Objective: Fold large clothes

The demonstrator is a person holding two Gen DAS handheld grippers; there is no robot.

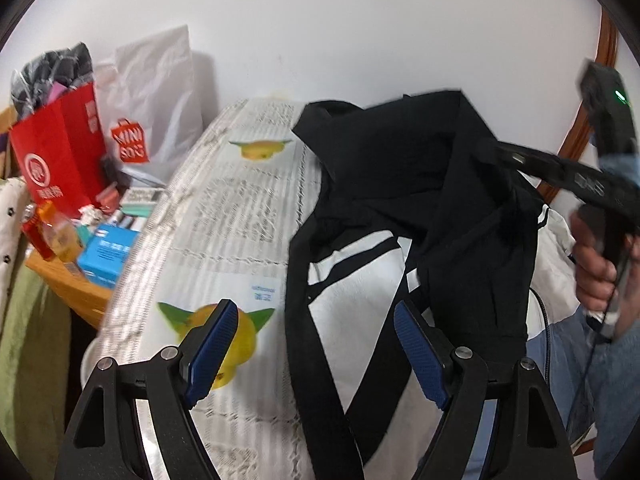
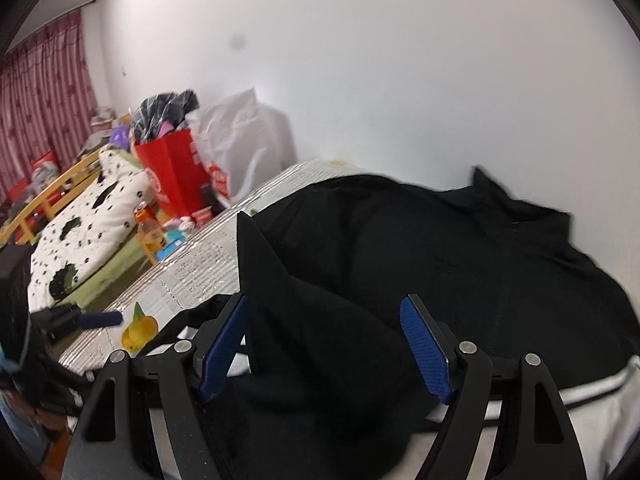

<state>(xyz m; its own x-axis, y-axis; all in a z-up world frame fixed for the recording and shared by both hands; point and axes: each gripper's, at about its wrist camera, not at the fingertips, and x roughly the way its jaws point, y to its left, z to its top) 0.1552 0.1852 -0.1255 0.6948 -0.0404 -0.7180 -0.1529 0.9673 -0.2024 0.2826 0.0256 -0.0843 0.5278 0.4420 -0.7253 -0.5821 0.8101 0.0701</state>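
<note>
A large black garment with white panels (image 1: 404,200) lies bunched on a table covered with a printed cloth (image 1: 224,216). My left gripper (image 1: 316,320) is open, hovering over the garment's black strips near the table's front. The right gripper's body (image 1: 576,176) shows at the right in a hand, reaching onto the garment's far part. In the right wrist view the right gripper (image 2: 324,320) is open with a raised fold of the black garment (image 2: 400,264) standing between its blue pads. The left gripper (image 2: 96,319) shows at the left edge there.
A side table (image 1: 76,288) at the left holds a red paper bag (image 1: 60,160), a white shopping bag (image 1: 156,100), a blue box (image 1: 108,254) and bottles. A spotted quilt (image 2: 88,232) lies on a bed beyond. A white wall stands behind the table.
</note>
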